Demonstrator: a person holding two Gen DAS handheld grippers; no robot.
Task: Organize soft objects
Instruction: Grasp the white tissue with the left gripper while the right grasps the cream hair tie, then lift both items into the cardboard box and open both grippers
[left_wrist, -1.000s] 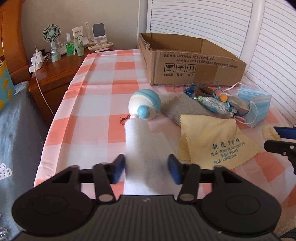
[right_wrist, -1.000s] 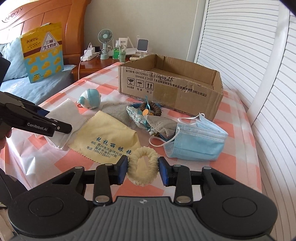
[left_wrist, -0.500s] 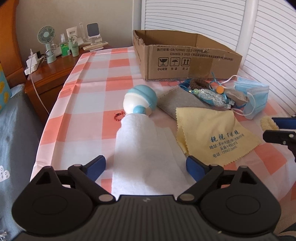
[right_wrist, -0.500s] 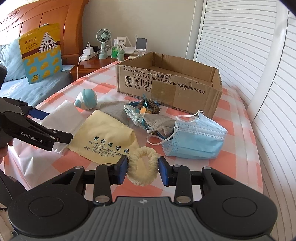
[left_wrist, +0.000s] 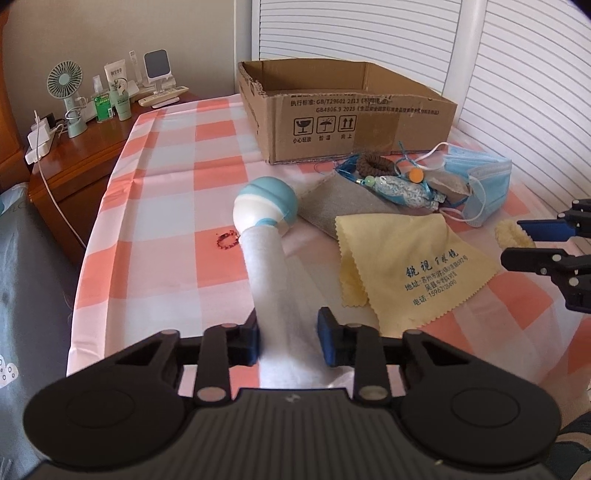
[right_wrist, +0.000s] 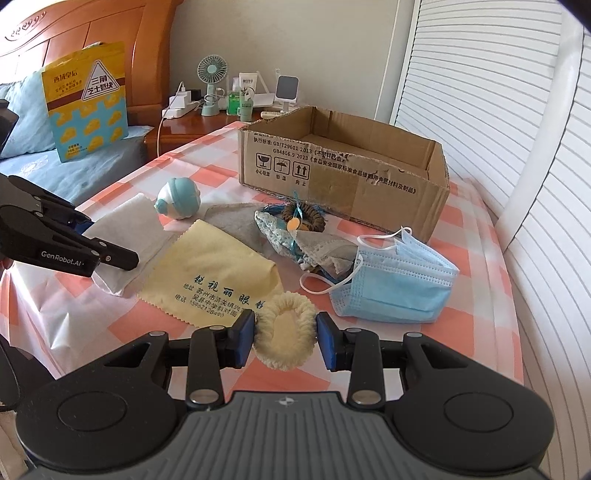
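White cloth (left_wrist: 275, 295) was bunched between the blue pads of my left hand-held gripper (left_wrist: 288, 338), clenched on its near end. Its long axis ran straight away from me across the checked table (left_wrist: 177, 206), the far end touching the blue-and-white round toy (left_wrist: 266, 208). From the right wrist view the cloth (right_wrist: 129, 236) lay flat beyond the pinch.

My right hand-held gripper (right_wrist: 285, 338) was grasping the cream fluffy hair tie (right_wrist: 284, 330), squeezed into an oval whose long axis pointed forward, toward the blue face mask (right_wrist: 399, 284) and the open cardboard box (right_wrist: 343, 173). The hair tie sat just beside the near edge of the yellow lens cloth (right_wrist: 218, 266), which lay between my two hand-held grippers. Behind it rested a grey cloth (left_wrist: 340, 206) and a small heap of pouches and a brown hair tie (right_wrist: 306, 216).
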